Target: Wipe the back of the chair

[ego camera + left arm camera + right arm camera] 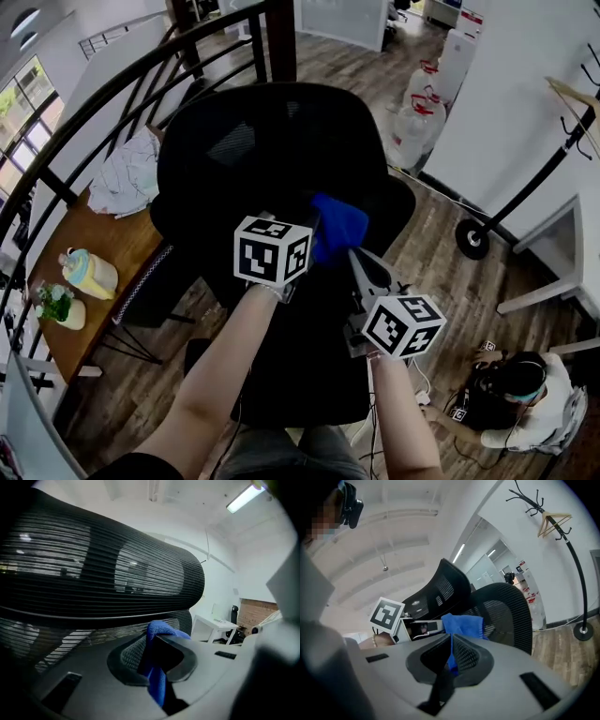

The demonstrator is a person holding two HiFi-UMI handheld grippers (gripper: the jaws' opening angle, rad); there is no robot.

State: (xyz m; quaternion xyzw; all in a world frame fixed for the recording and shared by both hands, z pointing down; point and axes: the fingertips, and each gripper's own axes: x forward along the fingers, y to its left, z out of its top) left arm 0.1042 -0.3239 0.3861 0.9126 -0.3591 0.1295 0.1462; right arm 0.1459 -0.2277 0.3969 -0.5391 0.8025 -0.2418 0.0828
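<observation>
Left gripper point(155, 654): jaws clamped on cloth point(339, 228). Right gripper point(451, 654): jaws clamped on same cloth, at chair point(262, 141) back.

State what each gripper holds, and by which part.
Both hold the blue cloth: the left gripper clamps a bunched fold, the right gripper pinches a thin edge.

Cloth point(339, 225) on chair back point(272, 141); desk point(103, 253) left of it, coat stand point(472, 239) right

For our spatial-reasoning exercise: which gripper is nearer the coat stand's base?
Right. The right gripper holds the blue cloth from the side toward the coat stand base; the left gripper holds it from the far side.
</observation>
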